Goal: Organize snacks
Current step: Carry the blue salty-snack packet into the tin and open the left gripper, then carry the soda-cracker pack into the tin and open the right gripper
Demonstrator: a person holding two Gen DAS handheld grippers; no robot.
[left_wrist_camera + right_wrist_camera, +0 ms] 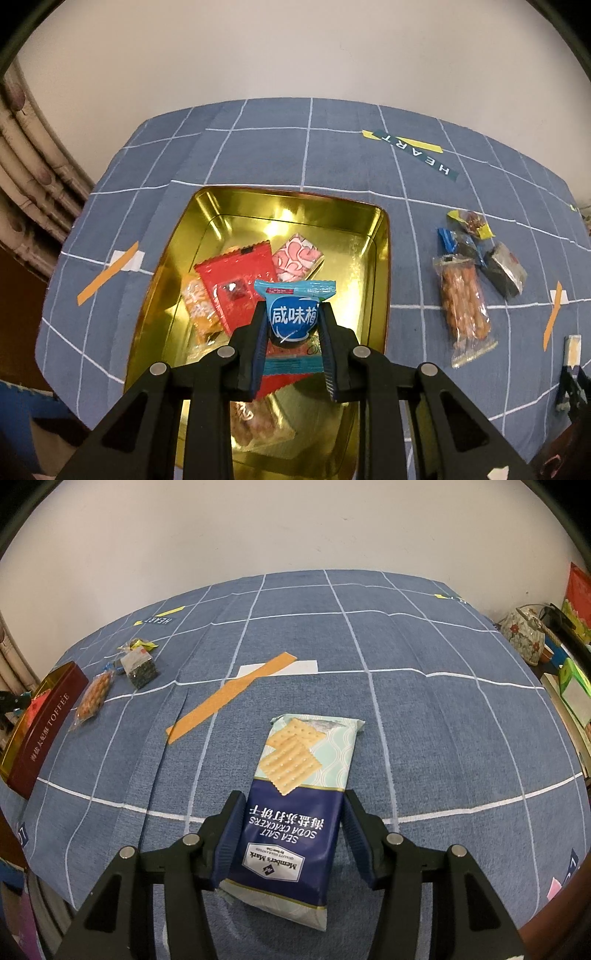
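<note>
- Two tongs in use: left tongs (292, 325) clamped on a small blue snack packet (294, 314), held over the gold tin (380, 258).
- Right tongs (291, 834) set half-wide around the cracker pack (295, 812), which lies flat on the blue checked worktop (424, 738); pads at both long edges, contact on the right side hard to confirm.
- Blue packet: probably light, crinkly film, slippery; best pinched across the firm middle, as shown.
- Cracker pack: likely light yet brittle inside; gentle grip across the width.
- Tin contents: red packet (236, 284), pink-white packet (297, 260), orange packet (201, 308), others partly hidden.
- Outside the tin: nut bag (465, 306), three small wrapped snacks nearby.
</note>
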